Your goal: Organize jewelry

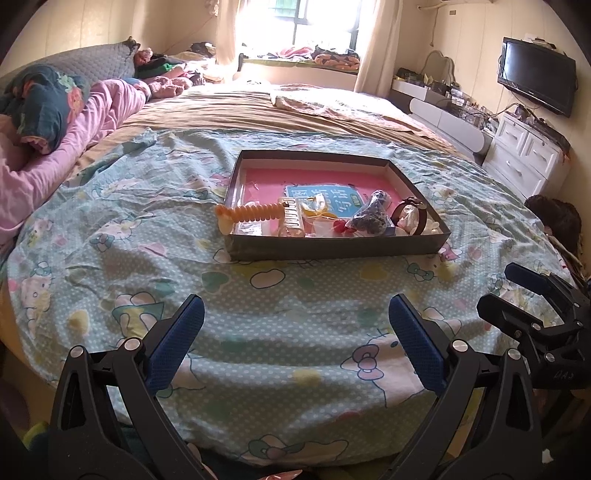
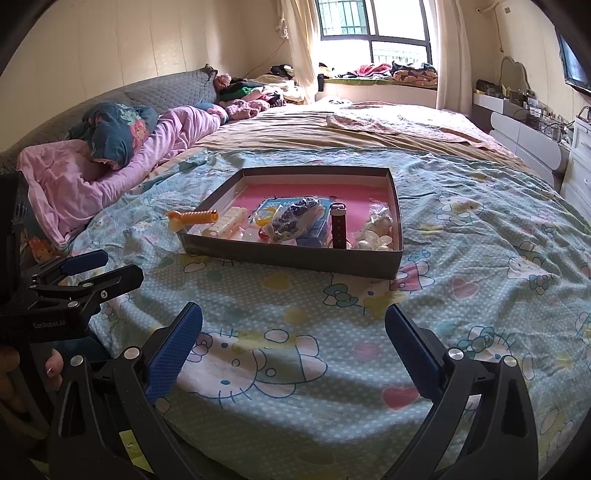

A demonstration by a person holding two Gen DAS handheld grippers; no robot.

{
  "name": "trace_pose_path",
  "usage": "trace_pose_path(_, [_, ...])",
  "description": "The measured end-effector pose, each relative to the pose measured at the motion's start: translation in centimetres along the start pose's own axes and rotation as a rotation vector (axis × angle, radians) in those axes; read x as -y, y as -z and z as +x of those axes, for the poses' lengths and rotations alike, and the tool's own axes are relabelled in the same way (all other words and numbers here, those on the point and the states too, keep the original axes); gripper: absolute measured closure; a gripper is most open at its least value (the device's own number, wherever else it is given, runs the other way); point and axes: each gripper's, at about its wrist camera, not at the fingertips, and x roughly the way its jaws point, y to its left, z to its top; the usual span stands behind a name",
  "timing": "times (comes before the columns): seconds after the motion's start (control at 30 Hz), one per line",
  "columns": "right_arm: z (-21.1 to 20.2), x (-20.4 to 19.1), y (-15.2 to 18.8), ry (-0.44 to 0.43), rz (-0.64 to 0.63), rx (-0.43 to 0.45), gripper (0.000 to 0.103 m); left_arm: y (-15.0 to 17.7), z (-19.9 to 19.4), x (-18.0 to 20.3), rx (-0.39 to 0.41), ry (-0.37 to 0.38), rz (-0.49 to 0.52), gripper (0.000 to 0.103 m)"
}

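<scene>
A shallow grey box [image 1: 332, 249] with a pink floor sits on the bed, also seen in the right wrist view [image 2: 295, 260]. Its near side holds an orange spiral band [image 1: 247, 214] hanging over the left rim, a clear hair clip [image 1: 293, 219], a bag of dark beads [image 1: 371, 218], a brown watch [image 1: 415, 216] and pale pieces in the right corner [image 2: 375, 232]. My left gripper [image 1: 295, 343] is open and empty over the blanket, short of the box. My right gripper [image 2: 293, 341] is open and empty, also short of the box.
A Hello Kitty blanket [image 1: 258, 314] covers the near bed. Pink bedding and pillows [image 1: 55, 140] lie at the left. White drawers [image 1: 524, 155] and a wall TV [image 1: 535, 81] stand at the right. A window [image 2: 373, 26] is at the back.
</scene>
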Motion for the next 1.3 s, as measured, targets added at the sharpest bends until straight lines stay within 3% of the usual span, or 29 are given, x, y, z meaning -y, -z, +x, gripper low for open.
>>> trace_pose_path(1.3, [-0.02, -0.63, 0.04, -0.011, -0.013, -0.016, 0.004, -0.03, -0.33, -0.47, -0.003, -0.02, -0.01, 0.009])
